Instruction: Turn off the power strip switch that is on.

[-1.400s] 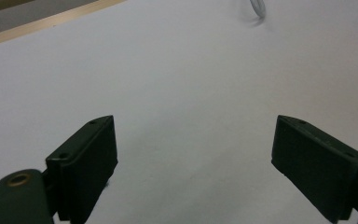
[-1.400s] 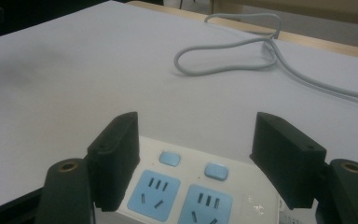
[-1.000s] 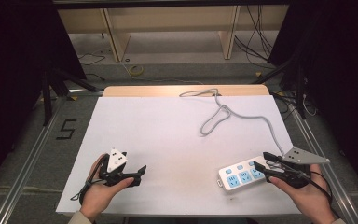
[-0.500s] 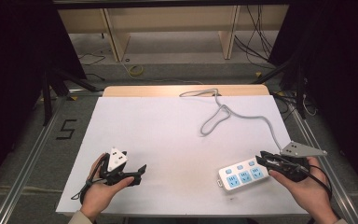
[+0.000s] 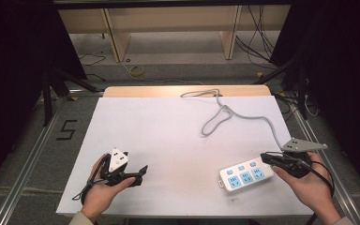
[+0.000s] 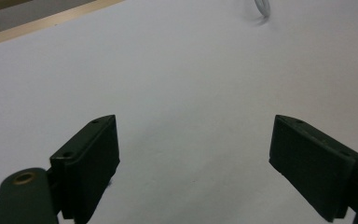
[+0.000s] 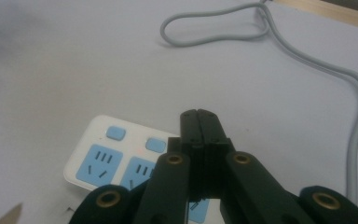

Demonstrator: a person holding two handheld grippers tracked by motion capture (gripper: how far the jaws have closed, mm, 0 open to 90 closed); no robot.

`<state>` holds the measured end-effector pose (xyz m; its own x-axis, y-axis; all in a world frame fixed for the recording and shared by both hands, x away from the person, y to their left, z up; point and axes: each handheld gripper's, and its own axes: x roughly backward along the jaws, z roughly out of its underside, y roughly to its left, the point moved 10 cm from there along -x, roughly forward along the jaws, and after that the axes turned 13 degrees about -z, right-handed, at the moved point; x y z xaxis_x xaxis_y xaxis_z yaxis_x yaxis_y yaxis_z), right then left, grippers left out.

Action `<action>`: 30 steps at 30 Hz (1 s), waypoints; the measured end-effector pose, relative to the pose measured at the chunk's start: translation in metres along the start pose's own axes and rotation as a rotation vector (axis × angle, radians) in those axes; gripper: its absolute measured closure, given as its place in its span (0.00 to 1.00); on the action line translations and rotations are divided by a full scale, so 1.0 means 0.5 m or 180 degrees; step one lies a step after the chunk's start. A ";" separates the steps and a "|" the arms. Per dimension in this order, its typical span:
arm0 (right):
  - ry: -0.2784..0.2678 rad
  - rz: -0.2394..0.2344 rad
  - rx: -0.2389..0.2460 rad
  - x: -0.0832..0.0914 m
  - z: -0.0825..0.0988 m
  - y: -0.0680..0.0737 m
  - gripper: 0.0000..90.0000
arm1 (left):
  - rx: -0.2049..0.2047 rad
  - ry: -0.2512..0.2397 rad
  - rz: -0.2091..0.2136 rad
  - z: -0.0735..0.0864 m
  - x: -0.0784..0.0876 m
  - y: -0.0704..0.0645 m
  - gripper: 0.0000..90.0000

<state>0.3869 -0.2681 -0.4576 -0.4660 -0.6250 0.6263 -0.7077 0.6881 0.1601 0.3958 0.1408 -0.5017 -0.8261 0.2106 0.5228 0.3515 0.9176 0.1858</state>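
Power strip white with blue sockets, flat on counter, near front right corner. Grey cord runs from strip's right end, loops mid-counter, goes off back edge. Right gripper over strip's right end, jaws just been closing, now pressed together, nothing between them; whether tips touch strip, cannot tell. Left gripper low over counter front left, jaws spread wide, empty, well apart from strip.
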 end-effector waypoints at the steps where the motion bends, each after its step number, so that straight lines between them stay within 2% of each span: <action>1: 0.0043 0.0006 -0.0014 -0.001 0.001 -0.001 1.00 | -0.0001 -0.0001 0.0000 0.000 0.000 0.000 0.17; 12: 0.0286 -0.0004 -0.0115 -0.014 0.002 -0.005 1.00 | -0.0009 0.0000 0.0009 0.000 -0.001 -0.001 0.17; 30: 0.0514 -0.0077 -0.0175 -0.039 -0.011 0.008 1.00 | -0.0015 0.0011 0.0009 0.001 -0.002 -0.003 0.17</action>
<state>0.3963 -0.2512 -0.4651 -0.3545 -0.5773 0.7356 -0.6856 0.6954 0.2154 0.3960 0.1395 -0.5029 -0.8236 0.2120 0.5261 0.3559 0.9153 0.1883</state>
